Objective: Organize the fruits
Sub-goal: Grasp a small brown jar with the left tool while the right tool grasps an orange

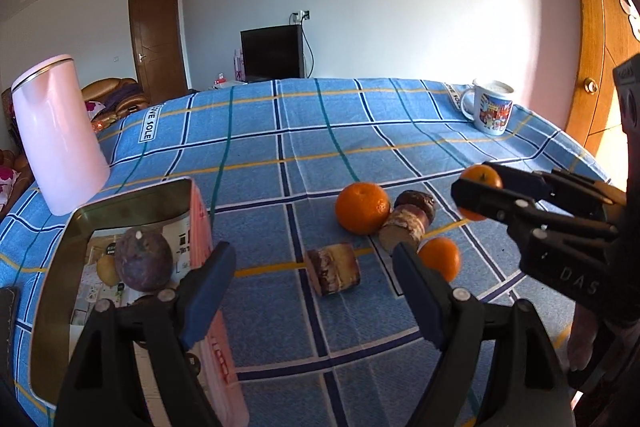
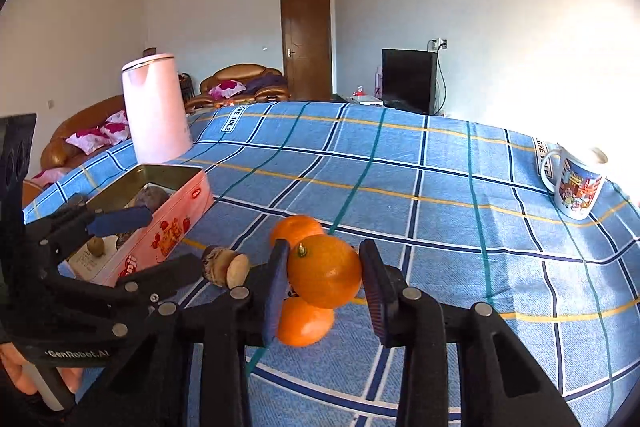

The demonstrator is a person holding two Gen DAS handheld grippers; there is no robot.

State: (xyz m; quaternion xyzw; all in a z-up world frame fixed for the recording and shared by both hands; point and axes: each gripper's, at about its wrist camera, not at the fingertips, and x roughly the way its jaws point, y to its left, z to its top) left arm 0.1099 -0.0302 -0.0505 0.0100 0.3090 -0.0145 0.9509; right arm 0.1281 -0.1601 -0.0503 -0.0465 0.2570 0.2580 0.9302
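The pink rectangular metal tin (image 1: 200, 227) already holds a dark purple round fruit (image 1: 144, 261), perhaps a smaller one too. The left hand-held gripper (image 1: 312, 277) is wide and empty. Two round orange mandarins (image 1: 362, 207) lie on the blue checked surface (image 1: 320, 131); the right hand-held gripper (image 2: 324, 277) carries a third.

Both wrist cams low, close, facing forward, sharing tablecloth (image 1: 320, 131)
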